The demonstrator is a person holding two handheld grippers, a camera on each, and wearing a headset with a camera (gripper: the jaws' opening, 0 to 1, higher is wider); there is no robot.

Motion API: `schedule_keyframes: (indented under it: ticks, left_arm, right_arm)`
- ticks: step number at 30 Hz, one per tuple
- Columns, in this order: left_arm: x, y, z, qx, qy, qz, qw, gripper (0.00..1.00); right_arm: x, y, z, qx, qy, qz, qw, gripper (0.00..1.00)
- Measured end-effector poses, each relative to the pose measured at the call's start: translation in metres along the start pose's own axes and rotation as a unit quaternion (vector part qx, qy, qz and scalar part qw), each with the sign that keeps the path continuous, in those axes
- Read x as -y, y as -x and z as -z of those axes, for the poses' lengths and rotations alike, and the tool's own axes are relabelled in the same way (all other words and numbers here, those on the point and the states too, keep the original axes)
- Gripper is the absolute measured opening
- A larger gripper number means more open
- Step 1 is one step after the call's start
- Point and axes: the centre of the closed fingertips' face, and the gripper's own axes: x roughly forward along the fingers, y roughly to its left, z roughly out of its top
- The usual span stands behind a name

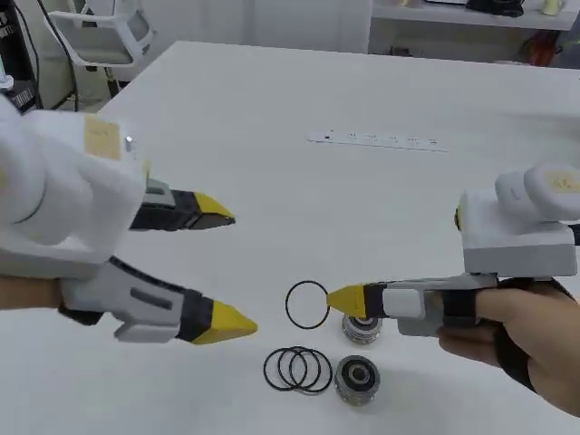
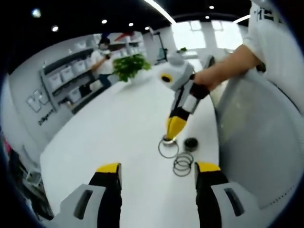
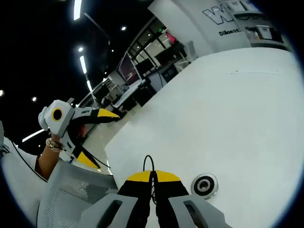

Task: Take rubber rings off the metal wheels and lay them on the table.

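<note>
Counted 2 metal wheels (image 1: 357,376). Approx. 4 rubber rings (image 1: 299,369): 3 overlapped in pile, exact no. unclear, plus 1 separate. Also 1 power strip (image 1: 376,140).

The left tongs (image 1: 237,270) and right tongs (image 1: 337,300) have bright yellow tips, a black band behind them, and pale grey and white bodies. The rubber ring (image 1: 288,297) at the right tips is black, and so are the piled rings (image 1: 296,370). The nearer metal wheel (image 1: 357,376) is silver with a dark centre; the farther wheel (image 1: 362,330) is silver. The bench (image 1: 317,199) is plain white, as is the power strip (image 1: 376,140). The plant (image 2: 128,66) is green.
</note>
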Motion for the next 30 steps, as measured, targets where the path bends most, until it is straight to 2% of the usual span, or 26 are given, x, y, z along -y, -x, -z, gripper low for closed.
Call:
schedule_keyframes:
  ticks: [4,6,10,14,19,26,30]
  left_arm:
    - [0.002,0.010,0.020,-0.004,0.037,-0.024,0.9990,0.64]
    - [0.006,0.013,0.029,-0.008,0.054,-0.027,0.9981,0.64]
    - [0.011,0.018,0.041,-0.012,0.070,-0.035,0.9969,0.66]
    - [0.017,0.020,0.050,-0.011,0.091,-0.042,0.9949,0.66]
    - [0.021,0.019,0.056,-0.009,0.112,-0.050,0.9924,0.65]
    - [0.026,0.015,0.055,-0.005,0.112,-0.050,0.9924,0.64]
    - [0.026,0.013,0.053,0.001,0.115,-0.051,0.9920,0.64]
  right_arm:
    - [-0.006,-0.005,0.006,-0.009,-0.001,-0.010,0.9999,0.00]
    - [-0.006,-0.007,0.010,-0.016,0.002,-0.012,0.9998,0.00]
    - [-0.007,-0.011,0.016,-0.026,0.002,-0.015,0.9996,0.00]
    - [-0.007,-0.016,0.029,-0.049,0.006,-0.016,0.9987,0.00]
    - [-0.006,-0.022,0.036,-0.058,0.008,-0.012,0.9982,0.00]
    - [0.003,-0.024,0.044,-0.073,0.006,0.000,0.9973,0.00]
    - [0.007,-0.024,0.045,-0.072,0.000,0.008,0.9974,0.00]
